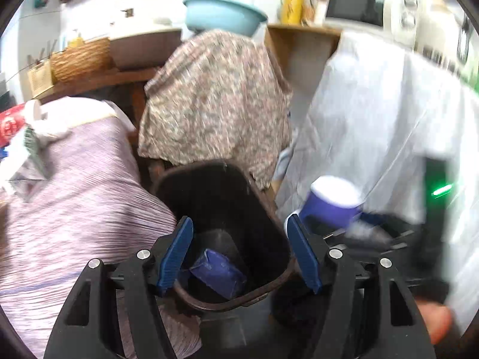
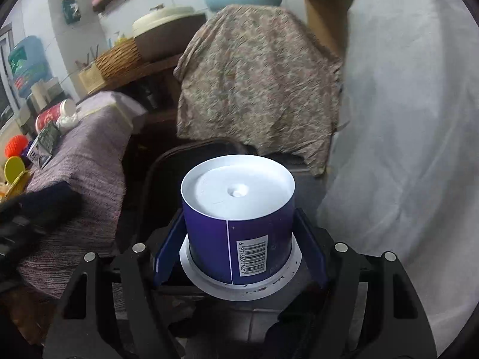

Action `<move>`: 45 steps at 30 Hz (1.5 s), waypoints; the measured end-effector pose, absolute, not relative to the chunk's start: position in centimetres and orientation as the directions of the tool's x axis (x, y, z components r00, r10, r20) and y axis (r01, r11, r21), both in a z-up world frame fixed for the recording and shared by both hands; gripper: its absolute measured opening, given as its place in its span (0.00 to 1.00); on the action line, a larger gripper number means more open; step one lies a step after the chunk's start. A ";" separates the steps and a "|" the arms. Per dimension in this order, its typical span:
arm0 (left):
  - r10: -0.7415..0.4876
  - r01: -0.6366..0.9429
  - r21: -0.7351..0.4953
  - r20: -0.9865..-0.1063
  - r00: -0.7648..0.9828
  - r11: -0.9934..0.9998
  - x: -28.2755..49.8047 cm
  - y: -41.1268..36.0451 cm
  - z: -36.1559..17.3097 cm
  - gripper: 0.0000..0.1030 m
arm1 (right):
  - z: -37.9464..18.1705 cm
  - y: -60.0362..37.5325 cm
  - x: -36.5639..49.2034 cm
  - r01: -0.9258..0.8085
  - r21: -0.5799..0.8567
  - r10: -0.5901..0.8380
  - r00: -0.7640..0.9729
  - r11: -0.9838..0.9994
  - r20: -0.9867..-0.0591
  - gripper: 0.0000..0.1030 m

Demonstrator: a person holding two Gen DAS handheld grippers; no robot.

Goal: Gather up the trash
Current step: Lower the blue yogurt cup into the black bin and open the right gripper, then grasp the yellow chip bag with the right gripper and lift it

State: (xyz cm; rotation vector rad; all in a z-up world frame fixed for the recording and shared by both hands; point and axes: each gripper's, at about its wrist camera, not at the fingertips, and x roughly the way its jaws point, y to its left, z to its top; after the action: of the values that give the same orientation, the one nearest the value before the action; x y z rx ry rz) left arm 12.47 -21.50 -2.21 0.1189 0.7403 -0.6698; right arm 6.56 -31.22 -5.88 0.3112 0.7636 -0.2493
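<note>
A dark brown trash bin (image 1: pixel 263 203) stands on the floor below my left gripper (image 1: pixel 239 254), which is open and empty above the bin's mouth. A blue wrapper (image 1: pixel 218 272) lies at the bottom of the bin. My right gripper (image 2: pixel 239 245) is shut on a purple paper cup (image 2: pixel 239 233) with a white base and a barcode, held bottom-forward. The same cup (image 1: pixel 332 200) shows in the left wrist view just right of the bin. The bin's rim (image 2: pixel 167 161) shows behind the cup in the right wrist view.
A table under a purple cloth (image 1: pixel 74 194) stands left of the bin, with a red can (image 2: pixel 51 116), a dark packet (image 2: pixel 45 140) and crumpled paper (image 2: pixel 67 121) on it. A floral-covered object (image 2: pixel 254 77) stands behind the bin. A white sheet (image 2: pixel 404 149) hangs at right.
</note>
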 end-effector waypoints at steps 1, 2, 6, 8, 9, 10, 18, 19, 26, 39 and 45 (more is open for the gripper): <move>-0.525 0.594 -0.140 -0.653 0.546 0.792 12.3 -20.7 -1.5 0.64 | -6.1 -30.9 7.2 0.317 0.190 -0.089 0.692 0.929 -0.716 0.69; -0.526 0.582 -0.154 -0.649 0.550 0.799 12.2 -20.1 -0.9 0.64 | -6.4 -30.4 8.0 0.296 0.193 -0.066 0.684 0.936 -0.727 0.69; -0.536 0.533 -0.224 -0.638 0.552 0.816 12.1 -16.6 1.2 0.66 | -7.7 -28.3 11.7 0.214 0.199 0.019 0.634 0.956 -0.773 0.69; -0.524 0.519 -0.220 -0.638 0.564 0.826 12.2 -15.5 1.9 0.67 | -9.3 -26.8 14.3 0.158 0.191 0.067 0.574 0.969 -0.816 0.69; -0.516 0.513 -0.210 -0.632 0.579 0.832 12.0 -14.7 2.3 0.67 | -10.2 -26.2 15.5 0.142 0.183 0.078 0.546 0.973 -0.834 0.69; -0.511 0.510 -0.203 -0.625 0.590 0.836 11.9 -14.2 2.7 0.67 | -10.9 -25.7 16.4 0.127 0.178 0.087 0.520 0.976 -0.850 0.69; -0.438 0.445 -0.146 -0.591 0.677 0.884 12.0 -10.5 3.8 0.69 | -17.7 -24.4 23.2 0.114 0.158 0.125 0.252 0.981 -0.960 0.69; -0.432 0.438 -0.146 -0.599 0.675 0.887 12.3 -10.2 3.6 0.69 | -18.4 -24.4 23.8 0.118 0.158 0.130 0.221 0.980 -0.967 0.69; -0.417 0.409 -0.167 -0.625 0.660 0.897 13.5 -8.7 2.5 0.69 | -21.3 -24.5 26.4 0.161 0.116 0.096 0.124 0.980 -0.988 0.71; -0.414 0.405 -0.170 -0.636 0.651 0.898 13.5 -7.9 1.8 0.70 | -16.2 -25.3 23.8 0.215 0.089 0.019 0.308 0.973 -0.951 0.77; -0.393 0.395 -0.146 -0.632 0.669 0.907 12.6 -7.1 1.9 0.70 | -10.0 -24.2 20.1 0.227 0.116 -0.011 0.491 0.967 -0.871 0.77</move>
State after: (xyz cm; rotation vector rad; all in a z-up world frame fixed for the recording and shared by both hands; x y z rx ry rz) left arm 12.58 -7.13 1.86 0.0029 0.7115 -0.4438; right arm 20.07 -24.24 -10.02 0.2270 1.0505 -0.1460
